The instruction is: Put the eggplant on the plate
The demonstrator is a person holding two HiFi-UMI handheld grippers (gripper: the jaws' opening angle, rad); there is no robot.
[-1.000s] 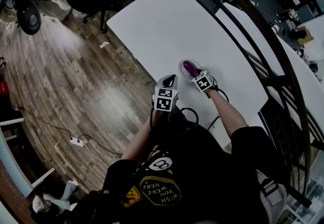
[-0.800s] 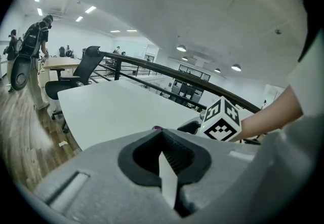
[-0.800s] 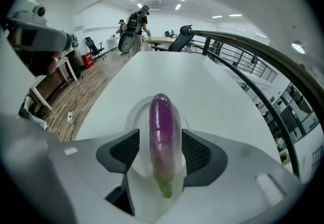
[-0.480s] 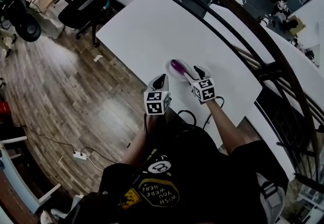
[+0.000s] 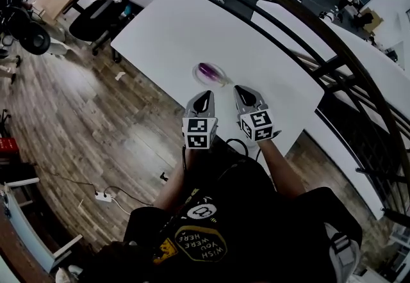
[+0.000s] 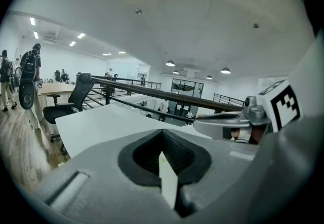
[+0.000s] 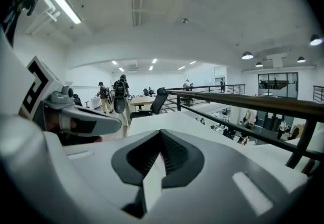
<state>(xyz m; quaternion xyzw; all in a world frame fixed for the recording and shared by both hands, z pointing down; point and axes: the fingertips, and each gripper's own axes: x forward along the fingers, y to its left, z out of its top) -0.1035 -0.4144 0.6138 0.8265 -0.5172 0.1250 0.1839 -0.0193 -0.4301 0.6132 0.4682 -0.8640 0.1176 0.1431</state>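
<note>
A purple eggplant (image 5: 207, 71) lies on a small pale plate (image 5: 220, 77) near the front edge of the white table (image 5: 179, 25). In the head view both grippers hover side by side on the near side of the plate, apart from it. My left gripper (image 5: 204, 95) is shut with nothing in it, and its jaws (image 6: 163, 153) meet over the table. My right gripper (image 5: 241, 90) is likewise shut and empty (image 7: 161, 154). Each gripper view shows the other gripper alongside: the right gripper (image 6: 228, 125) and the left gripper (image 7: 83, 119). Neither gripper view shows the eggplant.
A dark metal railing (image 5: 301, 25) runs along the table's far side, with a second white table (image 5: 378, 64) beyond it. A black office chair (image 5: 96, 16) stands at the table's left end on the wooden floor (image 5: 77, 102). A power strip and cable (image 5: 102, 196) lie on the floor.
My right gripper has left the eggplant on the plate, drawn back towards me, risen and shut. The left gripper has also lifted. The plate now sits further from both.
</note>
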